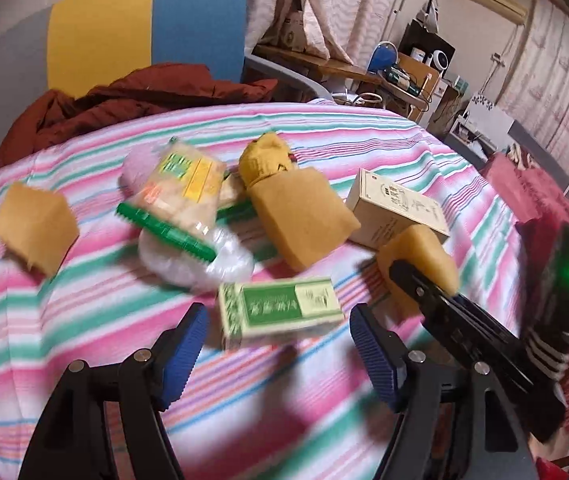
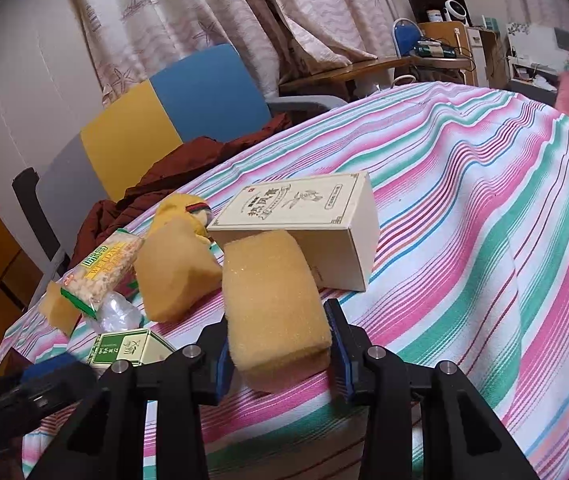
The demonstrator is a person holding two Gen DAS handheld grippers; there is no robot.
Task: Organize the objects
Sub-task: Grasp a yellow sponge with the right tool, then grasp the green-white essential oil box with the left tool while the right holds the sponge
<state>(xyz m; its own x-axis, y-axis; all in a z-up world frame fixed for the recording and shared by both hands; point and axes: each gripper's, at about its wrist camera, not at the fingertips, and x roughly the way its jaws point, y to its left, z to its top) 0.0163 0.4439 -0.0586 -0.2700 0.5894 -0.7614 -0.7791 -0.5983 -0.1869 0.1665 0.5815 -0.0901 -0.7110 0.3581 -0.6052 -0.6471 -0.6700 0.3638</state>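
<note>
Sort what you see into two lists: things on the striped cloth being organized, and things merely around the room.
Job:
held sponge
green box
cream box
snack packet
loose sponges

Lying about:
chair
red-brown garment
curtains

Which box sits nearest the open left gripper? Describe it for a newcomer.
On the striped bedspread, just ahead of the left gripper, lies a flat green-and-cream carton. The other box, farther back, is plain beige.
</note>
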